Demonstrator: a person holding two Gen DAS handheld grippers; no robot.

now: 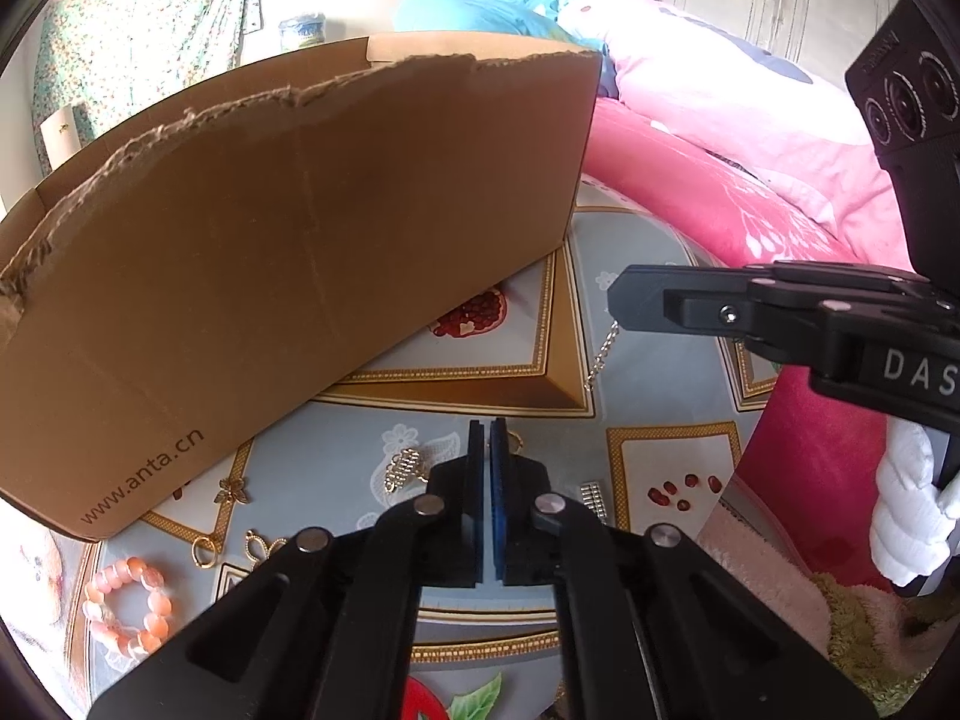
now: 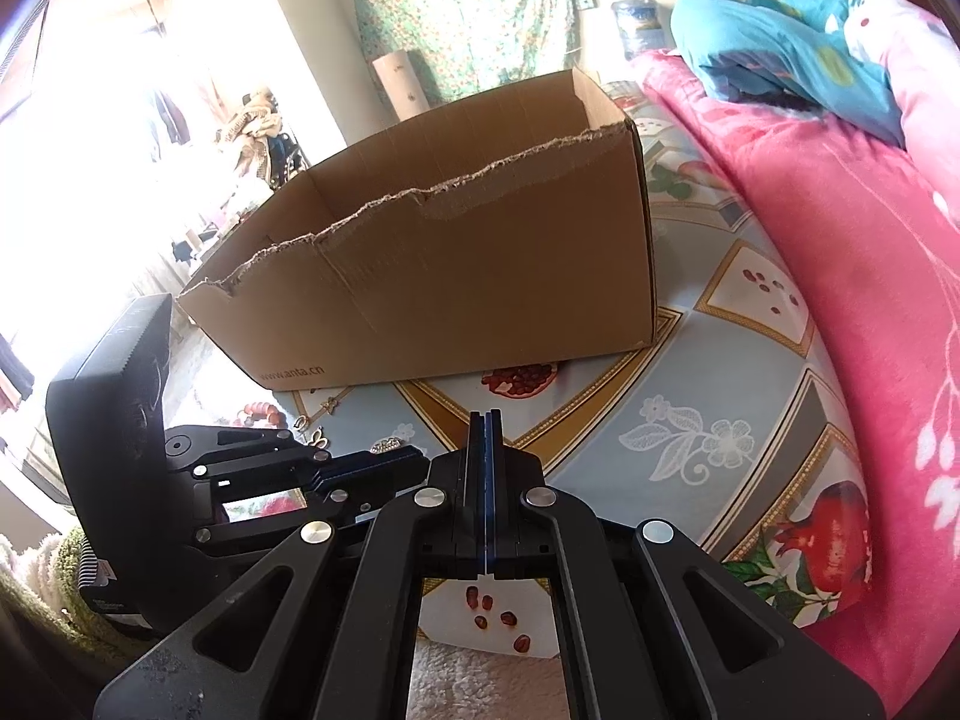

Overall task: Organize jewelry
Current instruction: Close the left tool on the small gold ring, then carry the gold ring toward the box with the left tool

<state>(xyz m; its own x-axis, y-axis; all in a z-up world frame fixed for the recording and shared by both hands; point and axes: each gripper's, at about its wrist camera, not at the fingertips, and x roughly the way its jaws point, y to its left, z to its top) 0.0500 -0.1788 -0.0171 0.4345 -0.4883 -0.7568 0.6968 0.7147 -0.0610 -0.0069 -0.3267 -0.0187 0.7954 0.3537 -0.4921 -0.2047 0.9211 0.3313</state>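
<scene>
pink quilt (image 2: 840, 252), blue bedding (image 2: 774, 42), floral curtain (image 2: 468, 18)

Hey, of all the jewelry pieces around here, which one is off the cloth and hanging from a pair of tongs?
The thin gold chain. It dangles from the tip of the right tongs, while the pink bead bracelet and gold charms lie on the cloth.

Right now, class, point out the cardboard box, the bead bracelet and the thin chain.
cardboard box (image 1: 288, 252), left wrist view, on its near wall.
bead bracelet (image 1: 157, 603), left wrist view, on an orange bead of its right side.
thin chain (image 1: 602, 354), left wrist view, mid-length, hanging below the right tool.
</scene>
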